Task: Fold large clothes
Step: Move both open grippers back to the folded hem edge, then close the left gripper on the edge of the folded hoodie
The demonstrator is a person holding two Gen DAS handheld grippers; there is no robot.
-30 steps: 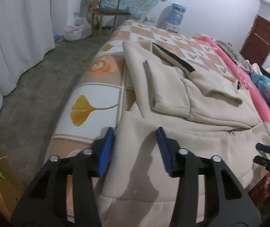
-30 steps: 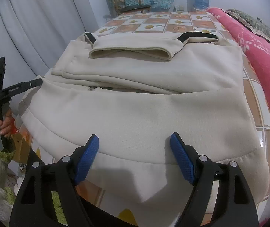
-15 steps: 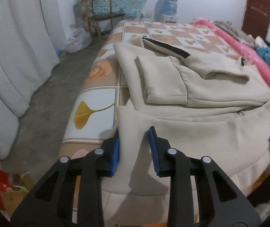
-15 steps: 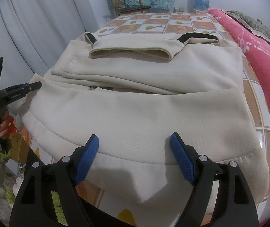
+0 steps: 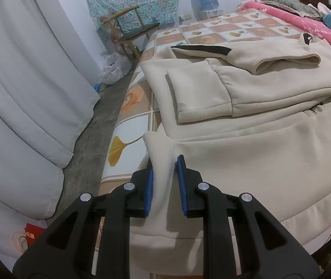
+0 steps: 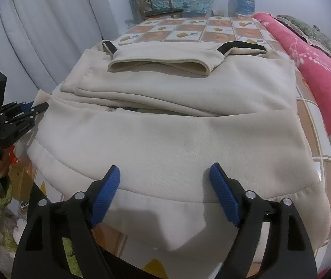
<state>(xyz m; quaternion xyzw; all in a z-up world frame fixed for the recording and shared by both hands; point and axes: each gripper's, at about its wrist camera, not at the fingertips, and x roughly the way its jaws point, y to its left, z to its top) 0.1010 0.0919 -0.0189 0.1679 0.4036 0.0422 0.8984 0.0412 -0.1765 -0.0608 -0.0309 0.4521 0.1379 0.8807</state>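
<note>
Left gripper [image 5: 164, 181] has its 2 blue pads clamped on the near left corner of the cream hoodie [image 5: 246, 153]. Right gripper [image 6: 164, 193] hangs spread wide over the hem. Beyond, the hoodie lies on the tiled bedspread [image 6: 188, 31].

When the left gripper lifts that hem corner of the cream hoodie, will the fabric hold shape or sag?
Likely sag: the cream hoodie already drapes limply over the bed edge. It looks thick, so probably heavyish. The left gripper pinches only one corner; the right gripper is open, so the far side may trail.
</note>
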